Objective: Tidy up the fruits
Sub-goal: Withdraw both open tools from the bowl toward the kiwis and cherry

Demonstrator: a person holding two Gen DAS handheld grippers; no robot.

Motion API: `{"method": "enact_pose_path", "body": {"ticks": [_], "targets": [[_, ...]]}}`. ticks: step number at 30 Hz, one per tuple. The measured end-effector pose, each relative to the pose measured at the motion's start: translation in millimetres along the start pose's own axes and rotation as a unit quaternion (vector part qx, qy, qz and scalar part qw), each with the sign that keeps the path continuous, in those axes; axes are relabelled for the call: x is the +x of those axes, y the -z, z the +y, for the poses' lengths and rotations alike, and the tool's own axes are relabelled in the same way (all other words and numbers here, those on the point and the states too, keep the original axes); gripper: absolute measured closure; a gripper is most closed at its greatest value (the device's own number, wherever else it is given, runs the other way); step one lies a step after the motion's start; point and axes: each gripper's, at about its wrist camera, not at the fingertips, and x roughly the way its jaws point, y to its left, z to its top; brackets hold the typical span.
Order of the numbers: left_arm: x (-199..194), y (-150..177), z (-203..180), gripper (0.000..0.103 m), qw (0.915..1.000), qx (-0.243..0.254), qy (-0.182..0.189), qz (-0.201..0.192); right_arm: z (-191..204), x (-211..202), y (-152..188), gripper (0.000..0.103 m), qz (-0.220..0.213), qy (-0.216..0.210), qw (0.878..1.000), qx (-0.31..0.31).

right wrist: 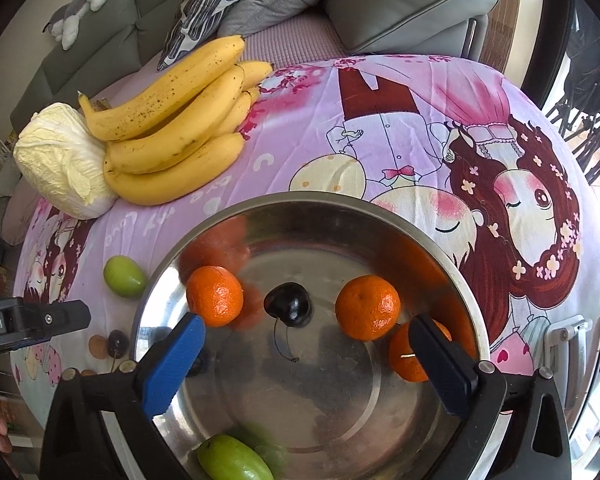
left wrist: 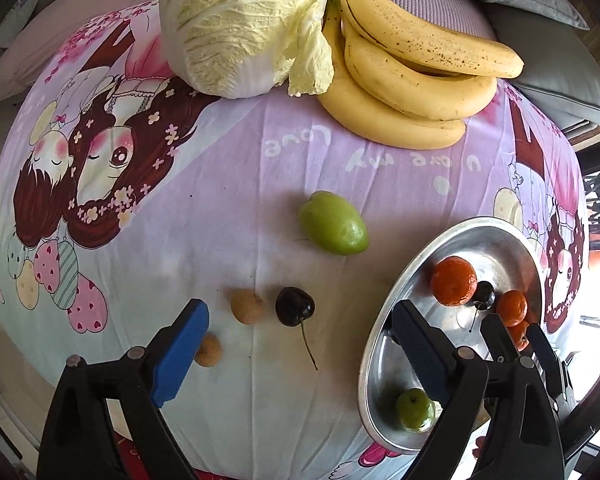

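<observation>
A steel bowl (right wrist: 380, 216) sits on the cartoon-print cloth and holds three oranges (right wrist: 215, 296), a dark cherry (right wrist: 288, 305) and a green fruit (right wrist: 232, 460). My right gripper (right wrist: 306, 354) is open and empty, hovering over the bowl; it also shows in the left wrist view (left wrist: 512, 332). My left gripper (left wrist: 296, 340) is open and empty above the cloth, over a dark cherry (left wrist: 295, 306) and two small brown fruits (left wrist: 247, 306). A green fruit (left wrist: 333, 223) lies farther ahead. The bowl shows at the right in that view (left wrist: 384, 320).
A banana bunch (left wrist: 412, 80) and a napa cabbage (left wrist: 240, 28) lie at the table's far side. A grey sofa with cushions (right wrist: 400, 4) stands behind the table. The left gripper's body (right wrist: 32, 322) sits left of the bowl.
</observation>
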Motion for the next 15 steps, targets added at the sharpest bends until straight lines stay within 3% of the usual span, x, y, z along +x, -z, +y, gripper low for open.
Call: {"method": "enact_pose_path", "body": {"ticks": [15], "targets": [[-2, 12, 35, 0.004, 0.9995, -0.025, 0.001, -0.021, 7, 4, 1, 0.0, 0.007, 0.001, 1.0, -0.015]]}}
